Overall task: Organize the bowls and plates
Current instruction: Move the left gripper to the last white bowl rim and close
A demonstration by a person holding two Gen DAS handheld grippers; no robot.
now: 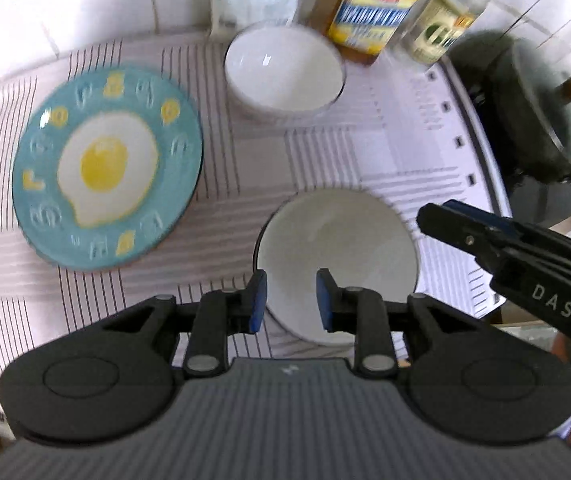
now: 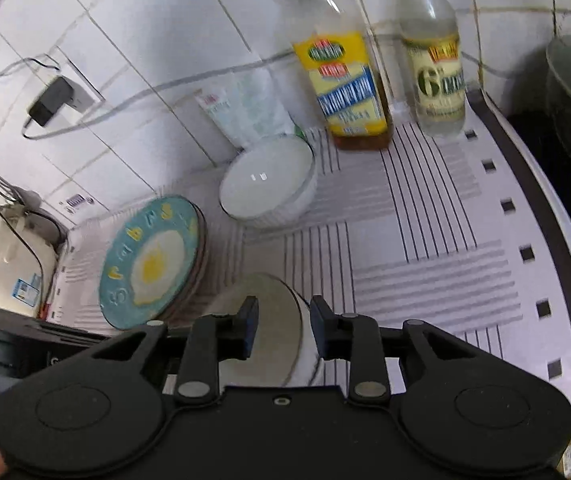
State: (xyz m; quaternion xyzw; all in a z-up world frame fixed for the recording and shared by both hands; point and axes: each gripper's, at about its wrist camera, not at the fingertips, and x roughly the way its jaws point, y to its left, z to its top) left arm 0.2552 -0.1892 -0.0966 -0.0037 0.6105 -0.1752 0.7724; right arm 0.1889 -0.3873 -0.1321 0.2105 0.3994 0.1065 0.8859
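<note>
- The left gripper [image 1: 291, 300] is a little bit open, and its blue pads [image 1: 258, 300] hold nothing.
- The near white bowl [image 1: 337, 264] sits on the striped cloth [image 1: 385, 152] right under the left gripper, its near rim between the two fingers but not pinched.
- The right gripper [image 2: 283, 330] is a little bit open too and grips nothing; that bowl's rim shows in its gap.
- The blue egg plate [image 1: 107, 168] lies ahead and to the left of both grippers.
- The far white bowl [image 1: 284, 68] is further ahead, near the tiled wall [image 2: 157, 40].
- It may be stacked on another bowl, but the picture is blurry.
- Two bottles [image 2: 349, 80] stand past it.
</note>
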